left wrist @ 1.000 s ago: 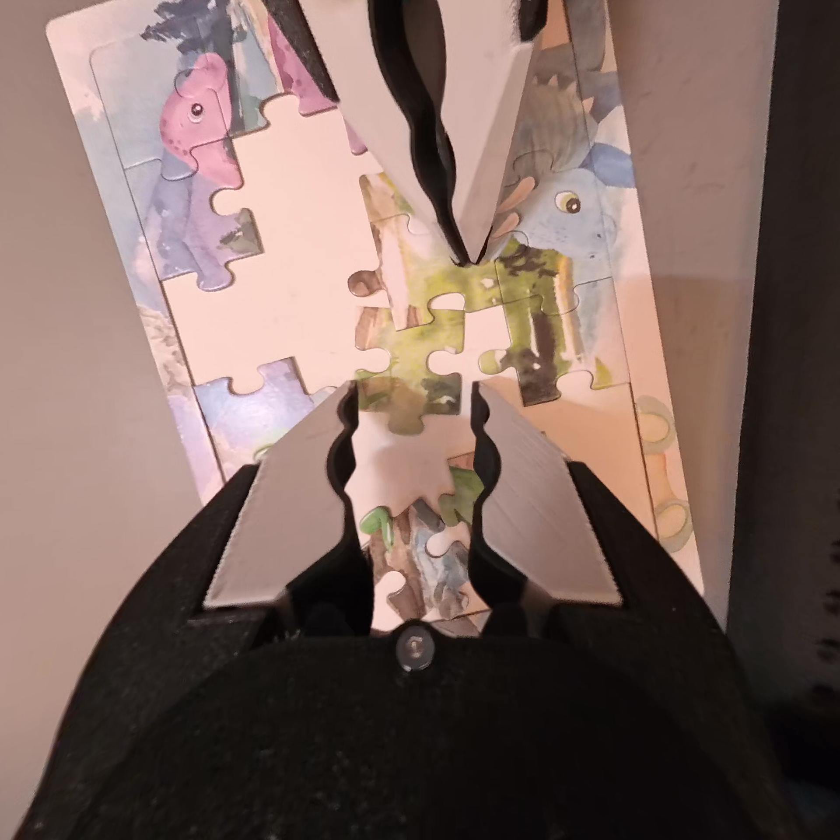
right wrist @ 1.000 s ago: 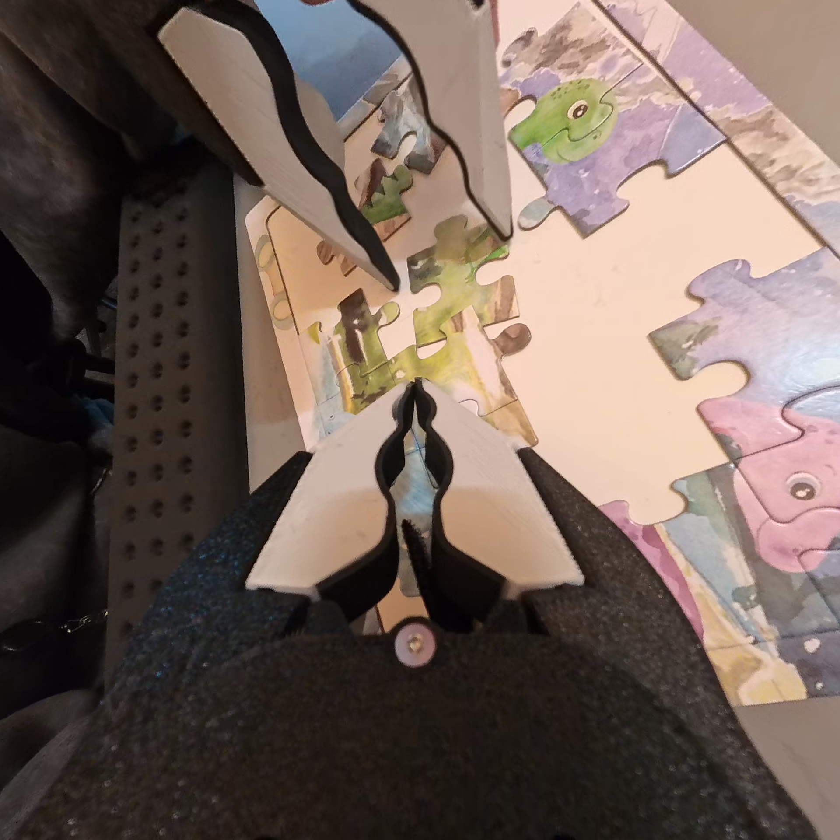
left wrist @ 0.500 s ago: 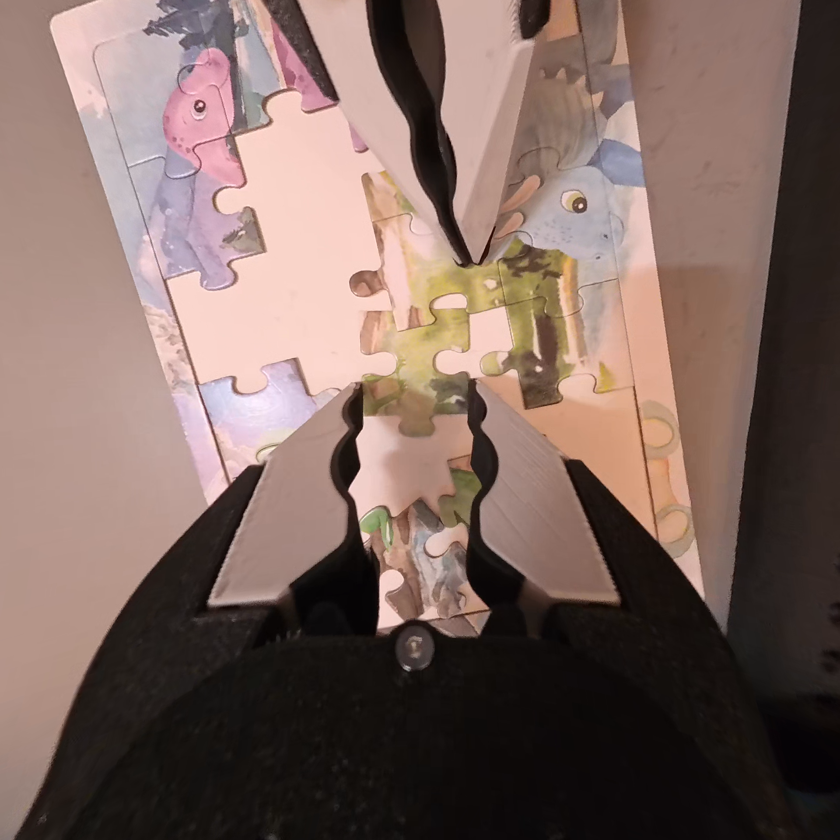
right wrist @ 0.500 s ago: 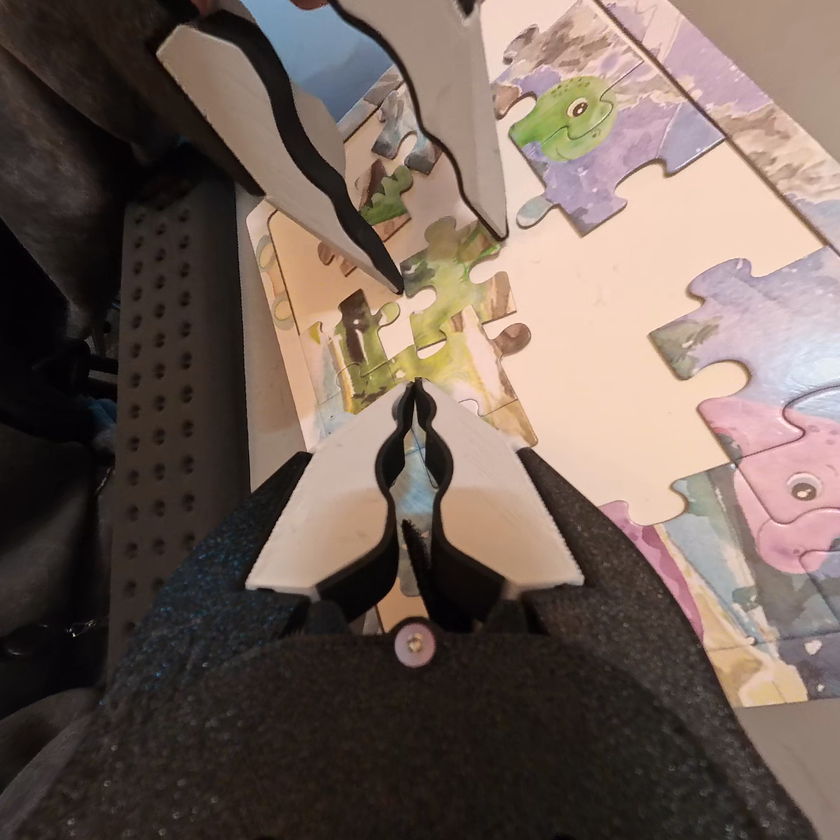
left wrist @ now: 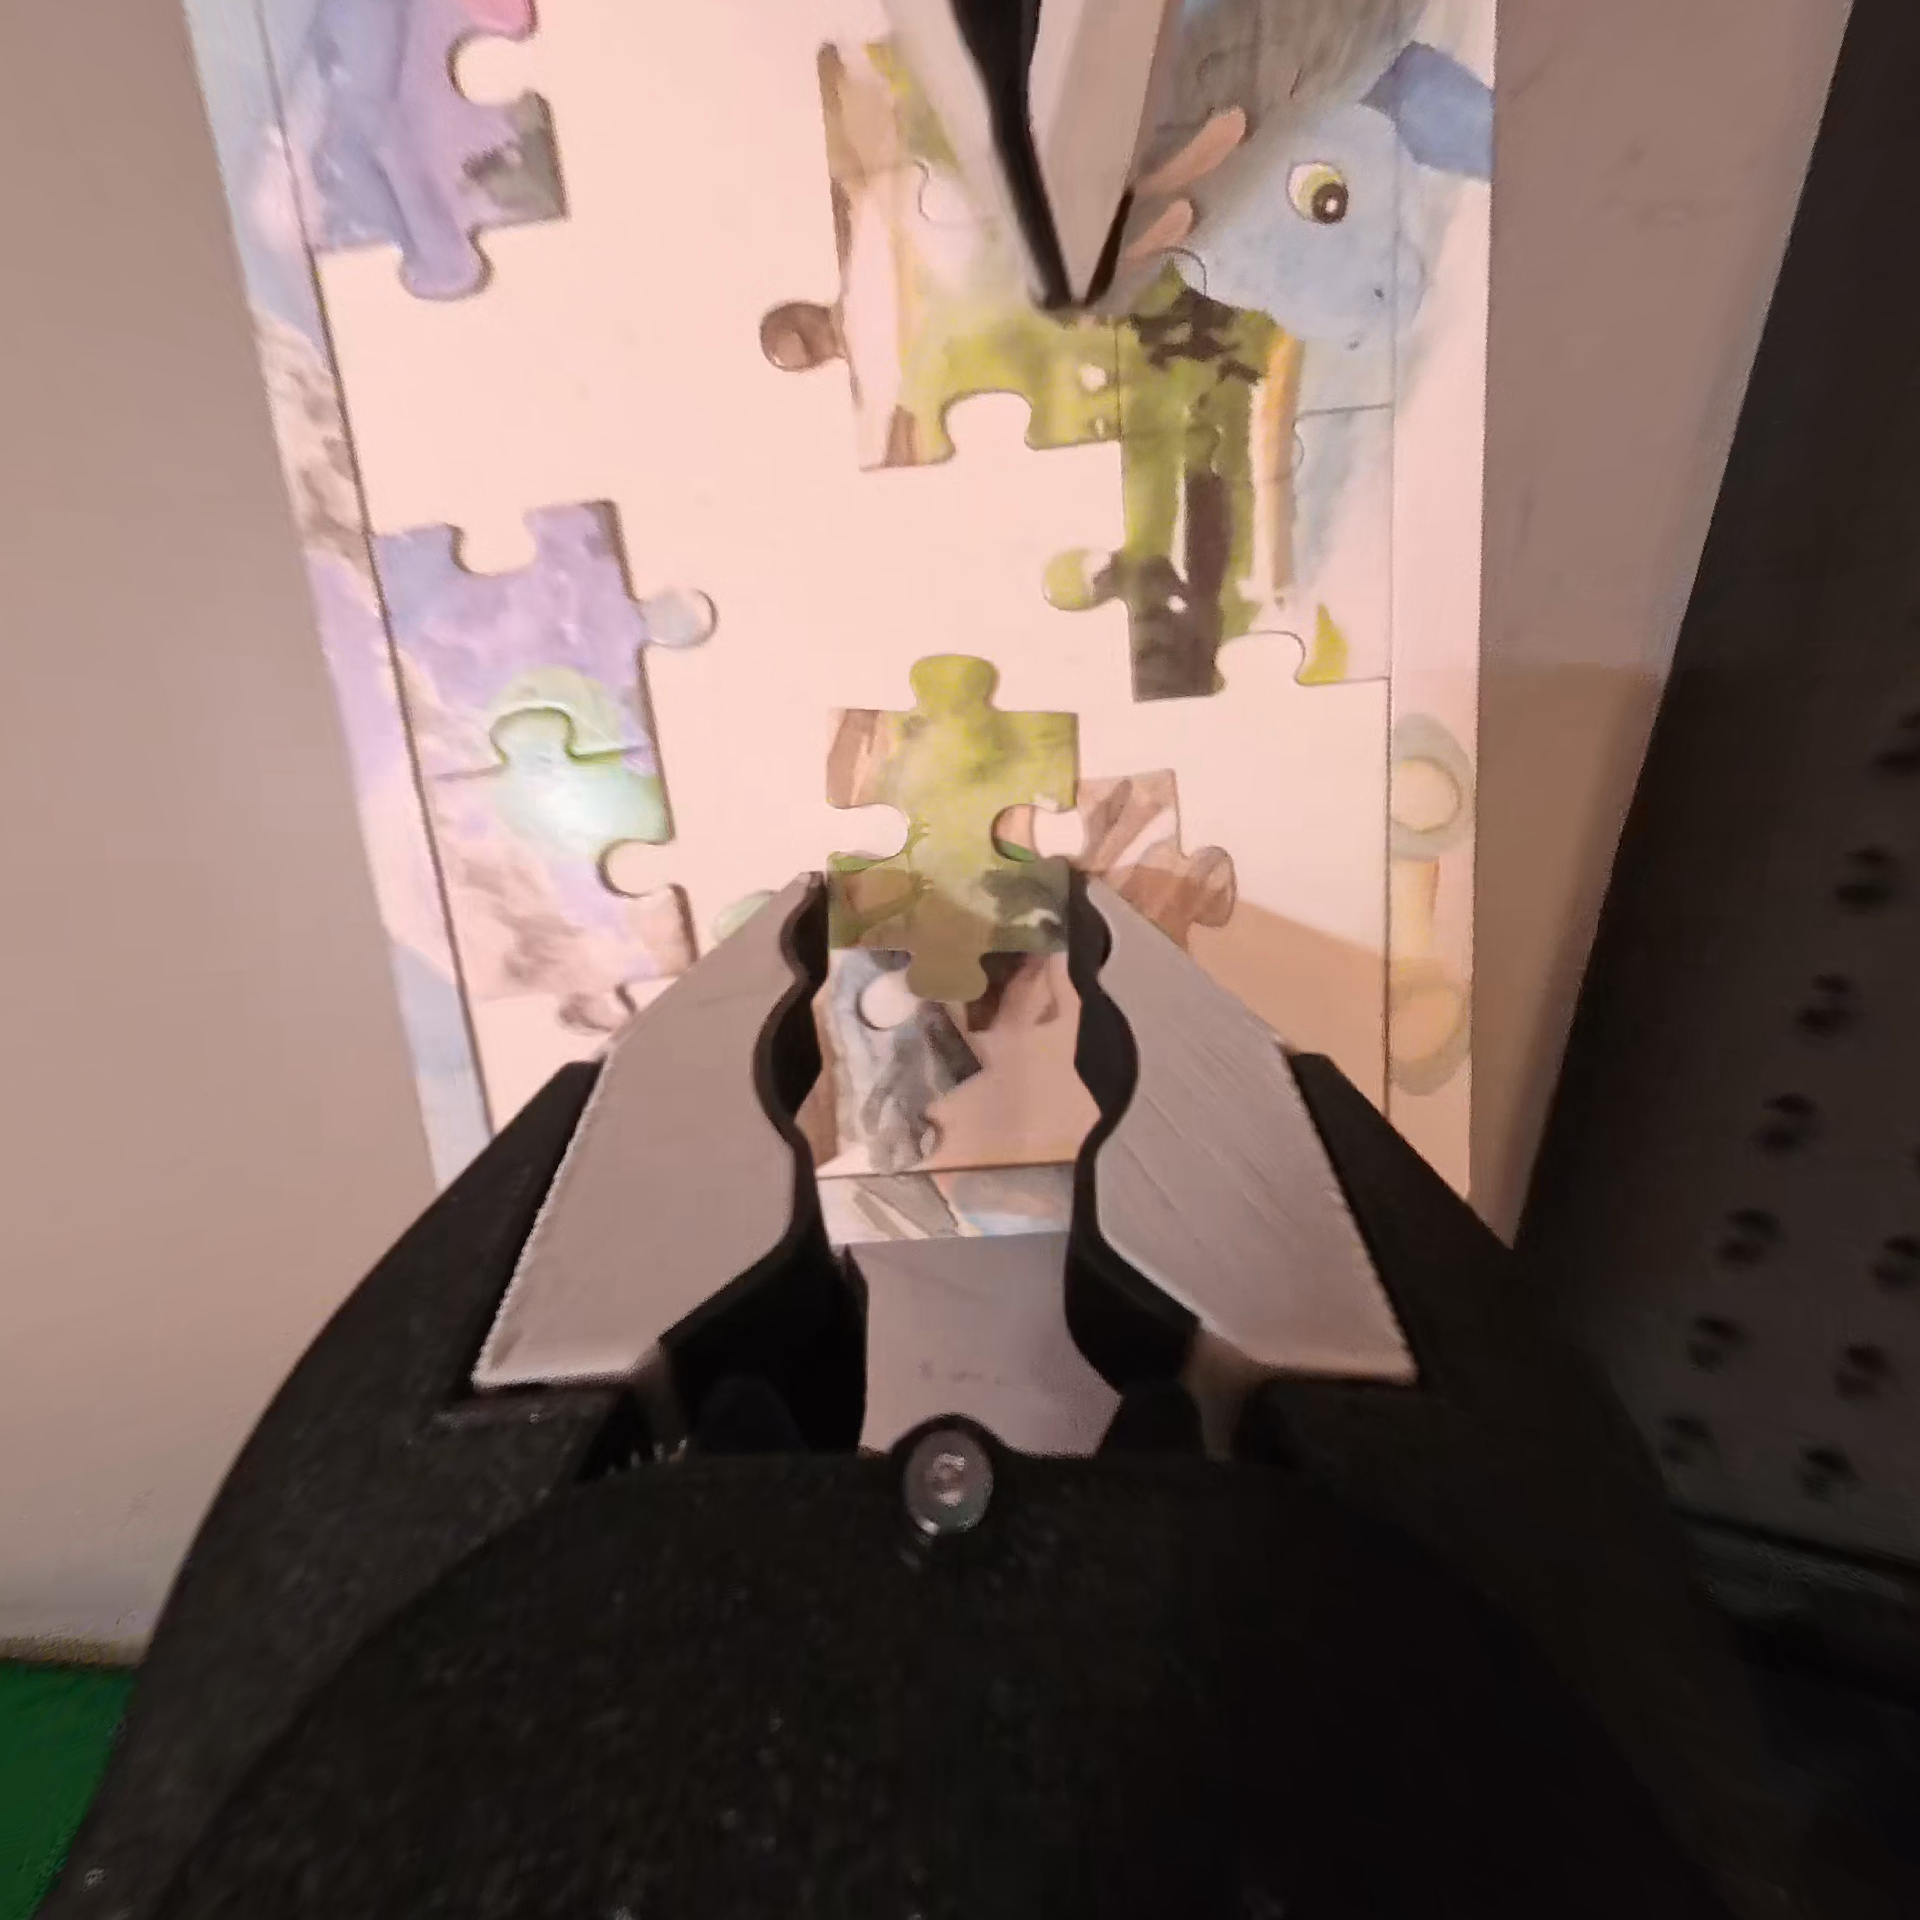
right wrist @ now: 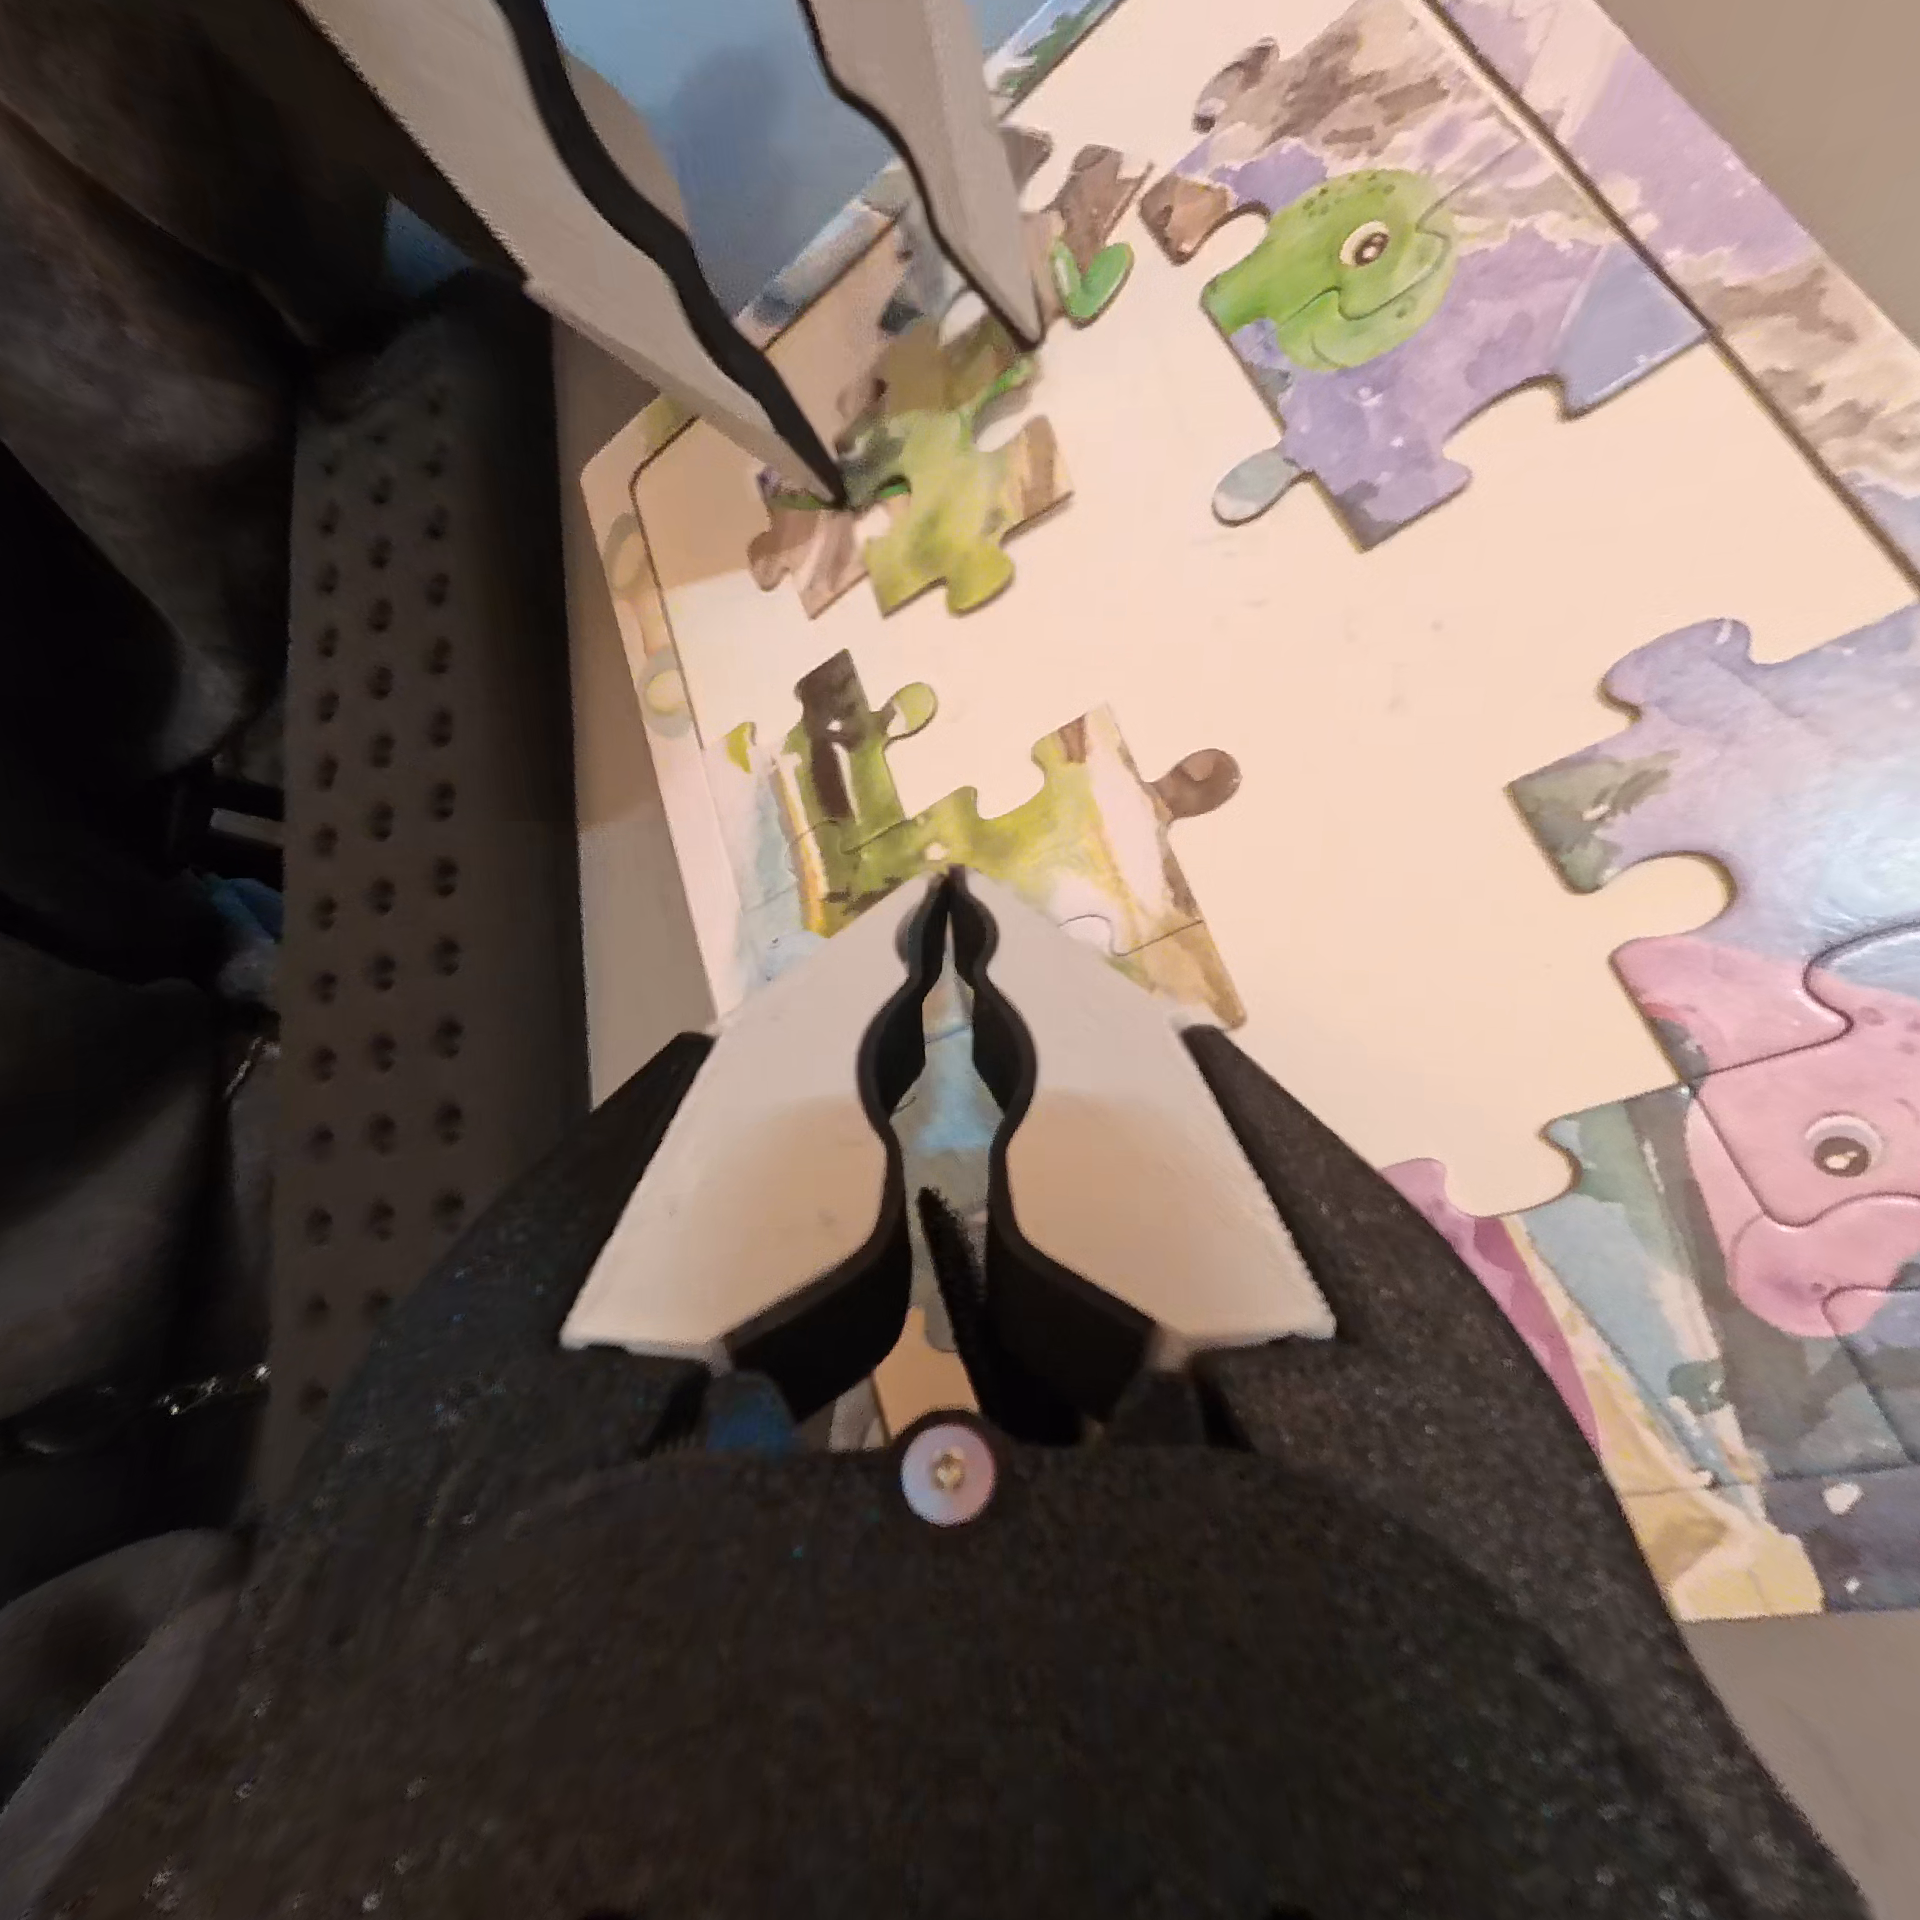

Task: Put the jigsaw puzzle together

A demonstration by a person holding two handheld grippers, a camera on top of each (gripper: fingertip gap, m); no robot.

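The puzzle tray (left wrist: 675,416) lies flat with a cream floor and several fitted pieces. My left gripper (left wrist: 948,888) is shut on a loose green puzzle piece (left wrist: 951,800), with one fingertip on each side edge. The piece lies low over the tray floor, apart from the fitted green cluster (left wrist: 1174,468). My right gripper (right wrist: 948,883) is shut and empty, its tips resting on that cluster (right wrist: 1049,831). It also shows in the left wrist view (left wrist: 1070,296). The left gripper (right wrist: 928,416) and the green piece (right wrist: 945,499) show in the right wrist view.
A brown-grey loose piece (left wrist: 1153,842) lies partly under the green one. The tray (right wrist: 1351,727) also holds a green-dinosaur piece (right wrist: 1351,270), pink-dinosaur pieces (right wrist: 1818,1153) and a blue dinosaur (left wrist: 1320,208). A dark perforated surface (right wrist: 384,727) borders it. Spacing between my two grippers at the tips: around 10 cm.
My left gripper has closed on the green piece and drawn it back from the fitted cluster toward the tray's near end. The right gripper has stayed shut on the cluster.
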